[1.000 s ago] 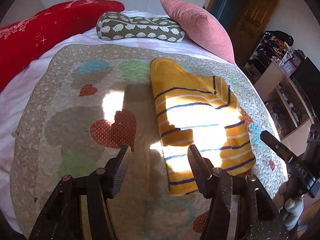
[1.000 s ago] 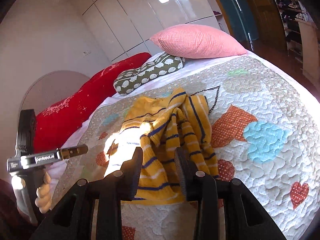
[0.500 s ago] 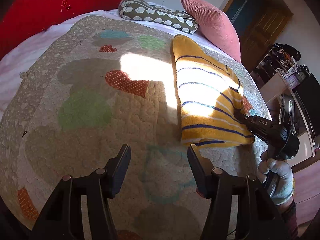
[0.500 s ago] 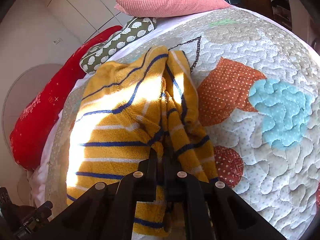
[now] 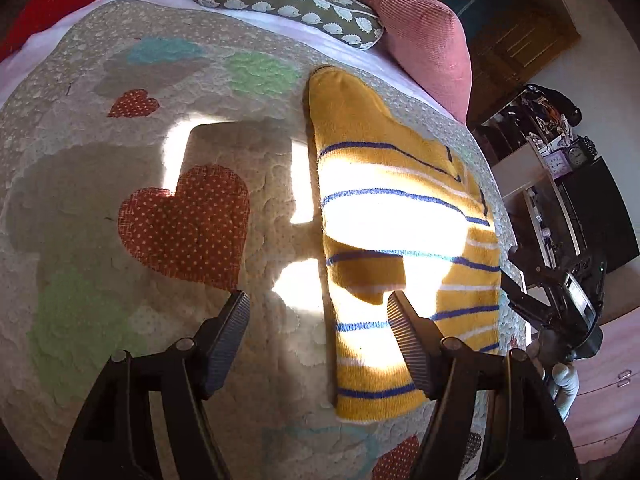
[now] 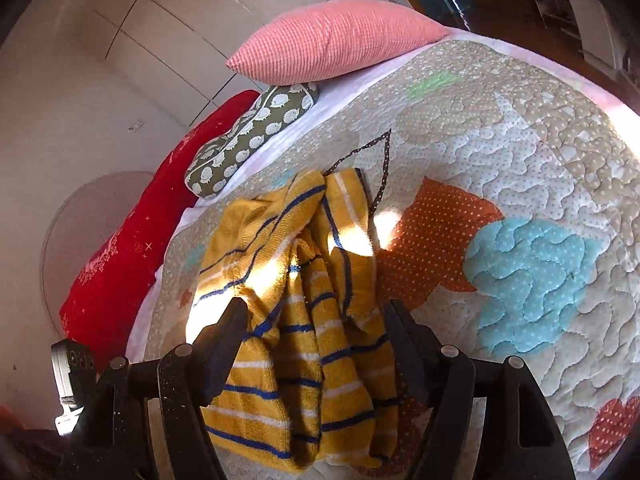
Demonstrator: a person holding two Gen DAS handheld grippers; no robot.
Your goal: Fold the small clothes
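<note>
you're mid-fold: the mustard yellow knitted sweater with blue and white stripes (image 5: 404, 240) lies lengthwise along the right edge of the patchwork quilt with heart patches (image 5: 120, 184), one side doubled over, the right side bunched. your left gripper (image 5: 318, 312) hovers over the quilt with jaws spread, empty; your right gripper (image 6: 312, 320) is spread too, straddling the rumpled sleeve. next, probably pinch that sleeve and lay it flat. the pink ribbed pillow (image 6: 336, 42) and green hedgehog-print cushion (image 5: 288, 0) sit well clear.

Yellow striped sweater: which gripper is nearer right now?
Right. The right gripper hangs directly over the yellow striped sweater, jaws open astride its bunched folds. The left gripper is beside its left edge, over the quilt.
</note>
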